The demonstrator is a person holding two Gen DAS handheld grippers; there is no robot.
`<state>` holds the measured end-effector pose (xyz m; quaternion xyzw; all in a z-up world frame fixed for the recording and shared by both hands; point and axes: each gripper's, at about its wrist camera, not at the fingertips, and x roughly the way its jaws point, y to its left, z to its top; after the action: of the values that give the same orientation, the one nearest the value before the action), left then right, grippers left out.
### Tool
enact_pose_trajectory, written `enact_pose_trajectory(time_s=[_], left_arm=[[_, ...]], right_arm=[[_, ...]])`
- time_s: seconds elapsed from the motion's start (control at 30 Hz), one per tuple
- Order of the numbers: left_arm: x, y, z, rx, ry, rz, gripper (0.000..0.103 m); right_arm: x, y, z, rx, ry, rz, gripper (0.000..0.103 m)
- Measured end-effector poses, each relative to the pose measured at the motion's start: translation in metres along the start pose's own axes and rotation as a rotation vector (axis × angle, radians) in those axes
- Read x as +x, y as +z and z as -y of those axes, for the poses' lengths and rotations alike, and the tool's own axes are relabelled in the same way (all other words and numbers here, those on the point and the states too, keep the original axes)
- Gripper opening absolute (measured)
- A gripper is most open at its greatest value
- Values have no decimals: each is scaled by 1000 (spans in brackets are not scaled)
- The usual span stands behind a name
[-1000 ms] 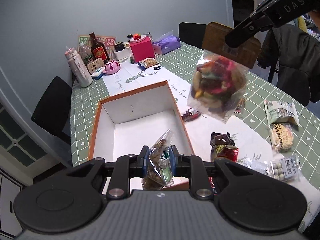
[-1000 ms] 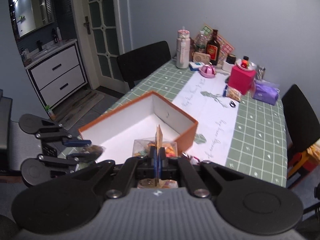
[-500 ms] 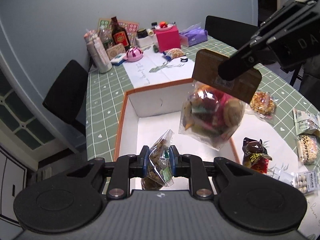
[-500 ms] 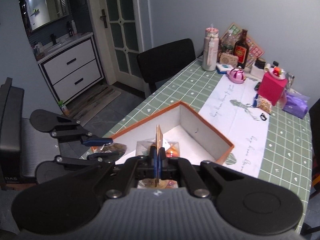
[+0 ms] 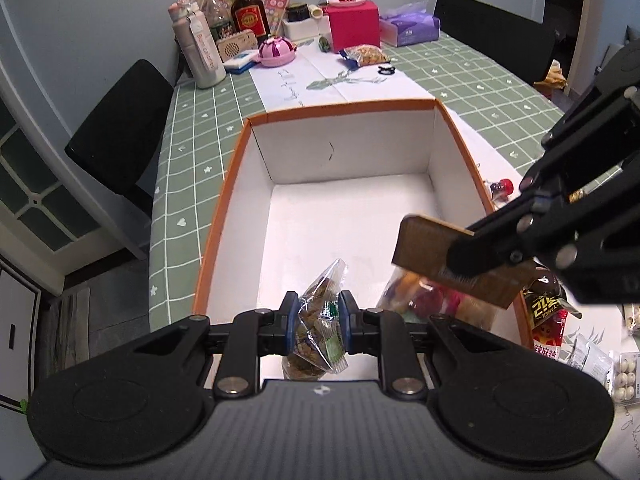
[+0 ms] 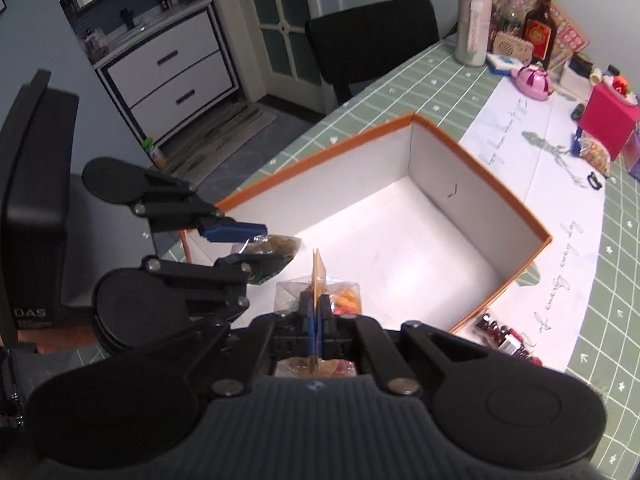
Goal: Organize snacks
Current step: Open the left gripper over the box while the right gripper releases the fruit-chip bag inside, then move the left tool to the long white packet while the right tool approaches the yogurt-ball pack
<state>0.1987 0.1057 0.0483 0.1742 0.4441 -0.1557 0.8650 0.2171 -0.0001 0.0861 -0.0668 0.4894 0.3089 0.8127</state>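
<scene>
Both grippers hang over the near end of the open orange-rimmed white cardboard box [image 5: 348,216]. The left gripper [image 5: 318,322] is clamped on a clear bag of brown snacks [image 5: 318,332]; the right gripper [image 6: 316,320] pinches the brown card header of a clear bag of colourful sweets [image 5: 432,300], nearer the box's right wall.

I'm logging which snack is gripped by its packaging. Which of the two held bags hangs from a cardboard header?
The colourful bag in the right claw, pinched by its brown header. The left claw squeezes the brownish bag directly.
</scene>
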Motion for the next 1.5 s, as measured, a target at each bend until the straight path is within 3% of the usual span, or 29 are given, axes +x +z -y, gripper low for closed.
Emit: enact_pose_trajectory(time_s=[0.33,0.9,1.2,1.37,1.5], left_arm=[[29,-5,10,9,12,-77,24],[47,-12,26,46,29,-131,26],[37,-3,24,33,54,-92,29],[27,0,26,34,65,-73,29],[14,3,31,43,74,-47,29]], right_arm=[[40,-7,6,-67,8,-89,0],[57,-10,15,-131,-98,-105,0],[42,-8,22,-112,-137,-71,7],[24,-6,25,-95,-147,-33,18],[3,-8,24,-92,-150,-2,18]])
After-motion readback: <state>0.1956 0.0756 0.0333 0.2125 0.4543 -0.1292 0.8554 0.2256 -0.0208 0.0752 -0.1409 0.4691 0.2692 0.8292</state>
